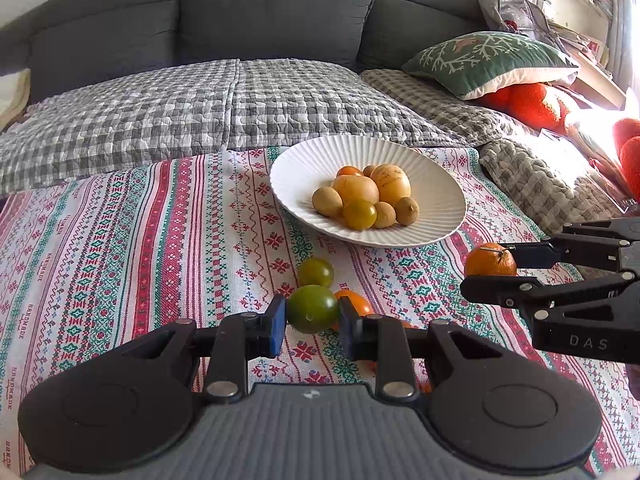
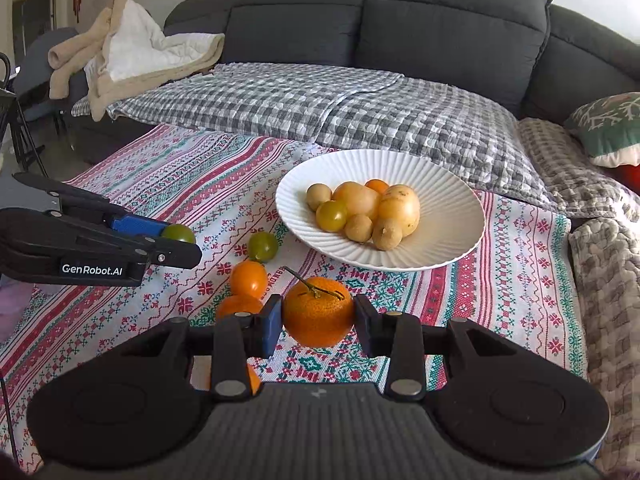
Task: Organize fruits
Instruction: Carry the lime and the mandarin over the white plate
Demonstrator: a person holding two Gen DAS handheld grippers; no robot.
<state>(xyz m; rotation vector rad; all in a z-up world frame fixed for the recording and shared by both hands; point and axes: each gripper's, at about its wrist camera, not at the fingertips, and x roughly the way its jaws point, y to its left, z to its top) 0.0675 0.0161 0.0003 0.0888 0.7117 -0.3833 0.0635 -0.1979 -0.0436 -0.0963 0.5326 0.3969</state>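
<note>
Room: a grey sofa with checked quilts behind a worktop under a patterned red-and-green cloth.
Left gripper: fingers closed tight on a green tomato, which looks to be held just clear of the cloth.
Right gripper: fingers clamped on a stemmed mandarin, pads against both its sides.
Loose fruit: a second green tomato and two orange fruits lie on the cloth just beyond the fingers, close together.
Plate: white, ribbed, farther back near the worktop's far edge; it holds a heap of yellow and brownish fruit.
Risk, squeeze: the tomato is soft; a hard grip could split it.
Risk, drop: both fruits are round and smooth, so a tilt on the way could let one slip and roll off.
Risk, plate: the heap is crowded; a fruit set on top could roll out or knock others over the shallow rim.
Risk, collision: both grippers likely head to one plate and may bump.
</note>
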